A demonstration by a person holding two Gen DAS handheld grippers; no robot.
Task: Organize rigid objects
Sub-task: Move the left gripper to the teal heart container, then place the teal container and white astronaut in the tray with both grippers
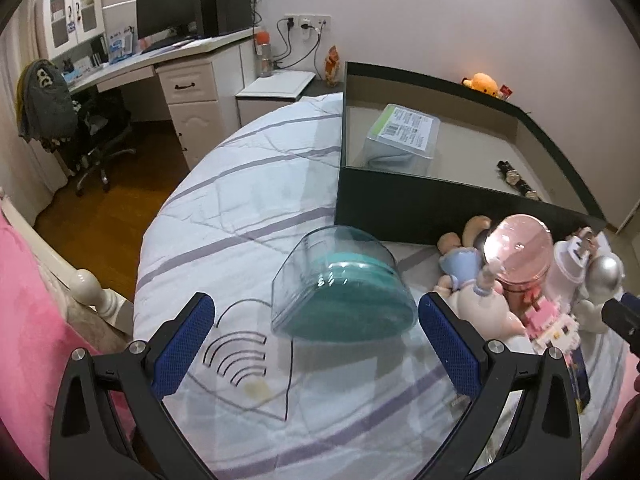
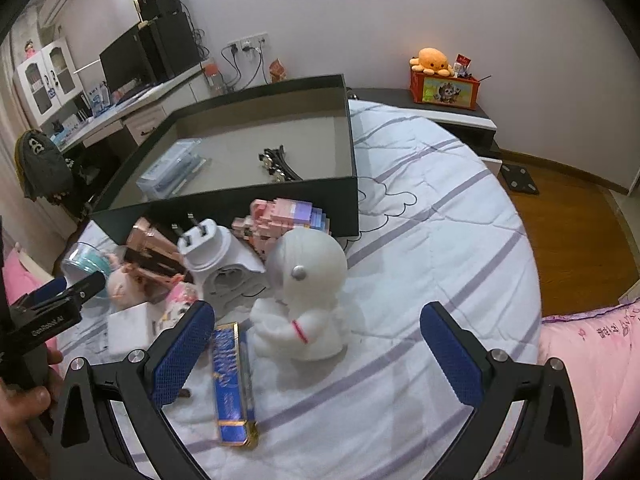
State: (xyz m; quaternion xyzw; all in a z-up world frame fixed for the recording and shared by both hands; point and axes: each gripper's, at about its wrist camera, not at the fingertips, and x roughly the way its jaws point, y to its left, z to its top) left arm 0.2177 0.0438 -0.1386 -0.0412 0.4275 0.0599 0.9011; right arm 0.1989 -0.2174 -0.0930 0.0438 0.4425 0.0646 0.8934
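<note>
My left gripper (image 1: 316, 316) is spread wide with nothing between its pads. Just ahead of it, between the fingertips' line and the black box (image 1: 400, 204), a clear round case with a teal disc (image 1: 340, 284) lies on the striped bedspread (image 1: 224, 216). To its right sits a cluster of toys, including a pink globe (image 1: 518, 246). My right gripper (image 2: 318, 320) is also wide open, holding nothing; the white astronaut figure (image 2: 308, 292) stands just ahead between its fingers, untouched. A blue flat box (image 2: 232, 384) lies beside the left finger.
</note>
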